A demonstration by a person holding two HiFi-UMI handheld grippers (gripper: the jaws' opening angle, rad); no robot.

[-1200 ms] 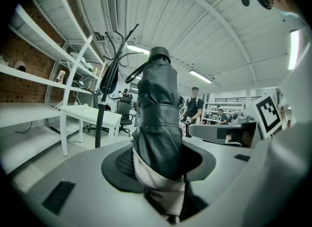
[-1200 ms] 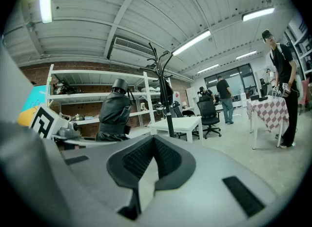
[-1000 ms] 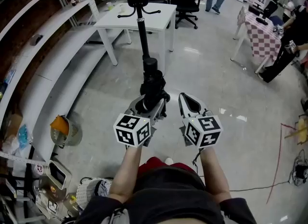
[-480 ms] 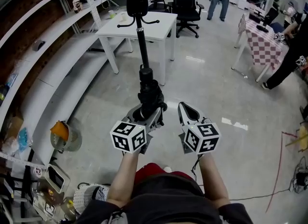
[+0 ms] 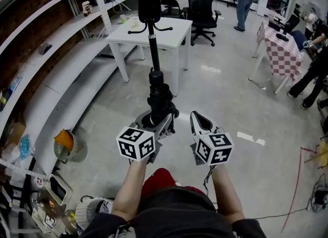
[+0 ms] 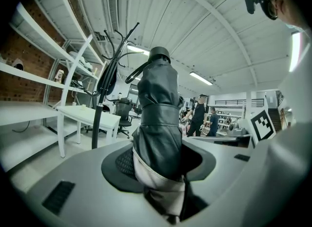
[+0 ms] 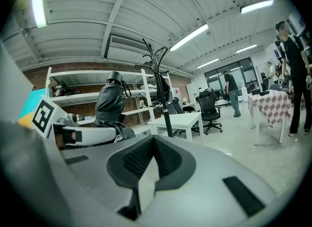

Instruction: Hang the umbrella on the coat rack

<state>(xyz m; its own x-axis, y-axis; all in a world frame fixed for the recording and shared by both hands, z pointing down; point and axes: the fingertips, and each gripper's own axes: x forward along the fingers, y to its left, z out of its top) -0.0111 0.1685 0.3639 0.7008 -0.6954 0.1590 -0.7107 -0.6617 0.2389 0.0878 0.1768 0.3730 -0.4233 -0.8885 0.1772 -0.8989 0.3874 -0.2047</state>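
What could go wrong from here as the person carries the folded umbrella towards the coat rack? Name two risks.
1. Only the left gripper clamps the umbrella, low down, with most of it standing above the gripper. It may tip or slip, and the right gripper is empty beside it.
2. The coat rack stands close to the white table and already carries a dark item, so the umbrella might snag or knock.

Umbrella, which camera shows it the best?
The left gripper view: the umbrella fills the middle, clamped between the jaws. The head view shows it small from above; the right gripper view shows it off to the left.
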